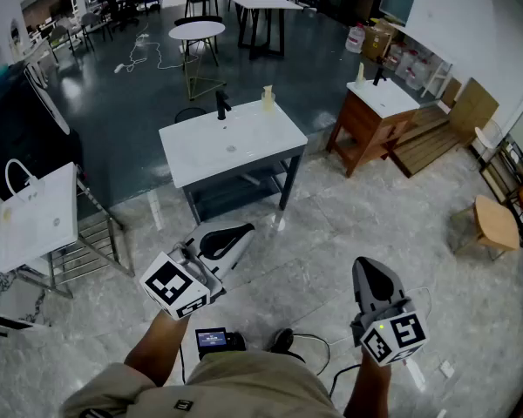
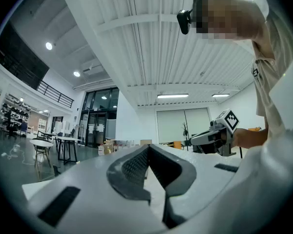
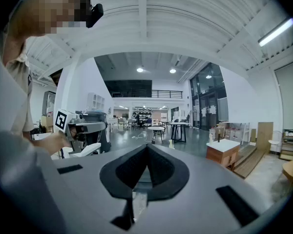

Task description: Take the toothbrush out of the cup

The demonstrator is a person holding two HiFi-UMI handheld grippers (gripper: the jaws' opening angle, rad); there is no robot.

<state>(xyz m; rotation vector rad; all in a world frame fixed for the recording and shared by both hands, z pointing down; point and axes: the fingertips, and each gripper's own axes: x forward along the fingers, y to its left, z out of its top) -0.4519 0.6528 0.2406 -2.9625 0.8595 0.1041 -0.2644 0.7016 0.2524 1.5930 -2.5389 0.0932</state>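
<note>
A pale cup with the toothbrush (image 1: 267,98) stands at the far right corner of a white-topped vanity (image 1: 235,151), beside a black faucet (image 1: 221,104). Both grippers hang well short of the vanity, over the floor. My left gripper (image 1: 242,231) is shut and empty, angled toward the vanity's front. My right gripper (image 1: 363,266) is also shut with nothing in it. In the left gripper view the jaws (image 2: 149,149) meet at a closed point; the right gripper view shows the same (image 3: 147,147), with the cup (image 3: 171,143) small beyond the tips.
A second, wooden vanity (image 1: 370,120) stands at the right. A metal rack with a white bag (image 1: 39,216) is at the left. Round and square tables (image 1: 197,31) fill the back. A wooden stool (image 1: 495,223) sits far right. Cables lie at my feet (image 1: 309,347).
</note>
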